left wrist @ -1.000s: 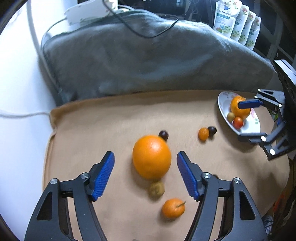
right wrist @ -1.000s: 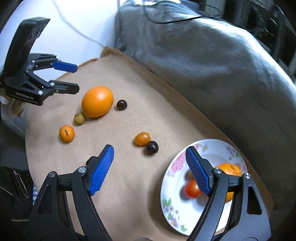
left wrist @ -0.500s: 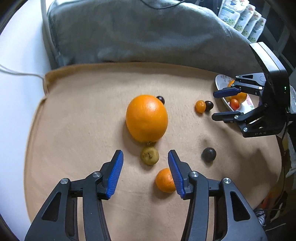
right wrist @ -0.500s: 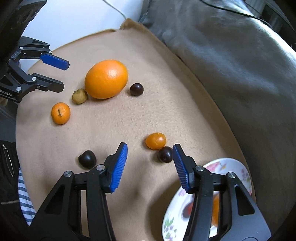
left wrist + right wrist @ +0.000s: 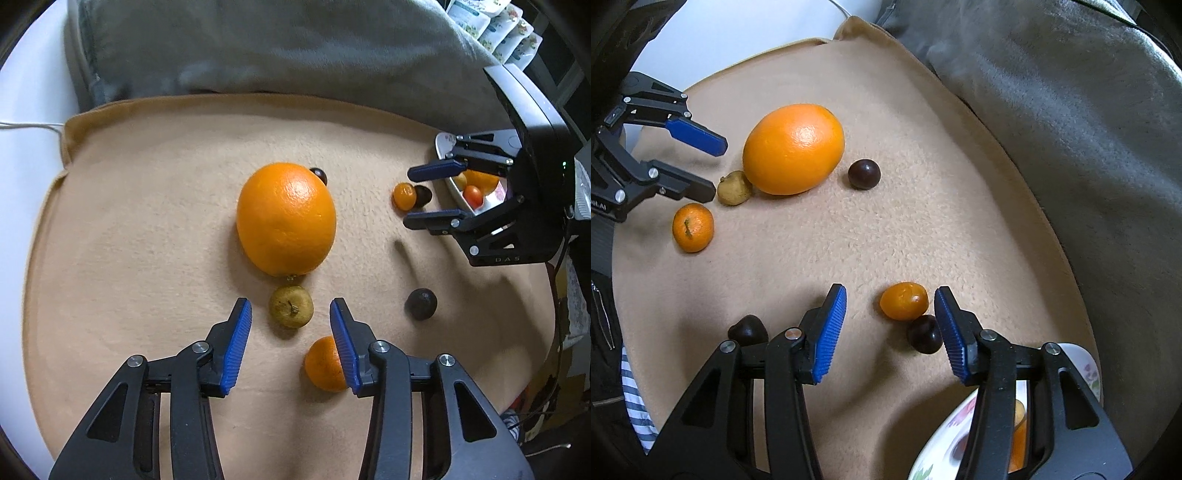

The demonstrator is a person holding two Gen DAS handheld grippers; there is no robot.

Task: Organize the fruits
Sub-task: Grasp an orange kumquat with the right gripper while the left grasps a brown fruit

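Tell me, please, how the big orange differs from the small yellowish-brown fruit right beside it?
The big orange is far larger than the yellowish-brown fruit. The orange is bright and glossy; the small fruit is dull and blotchy. The small fruit shows a stem. Both rest on the tan blanket, apparently touching.

Legible markings: two, both on gripper bodies.
Right gripper (image 5: 430, 195): pale letters "D A S" on the black housing's lower edge, left wrist view. Left gripper (image 5: 713, 166): partial white "…obot.AI" on its body, right wrist view. Pouches (image 5: 491, 27): printing too small to read.
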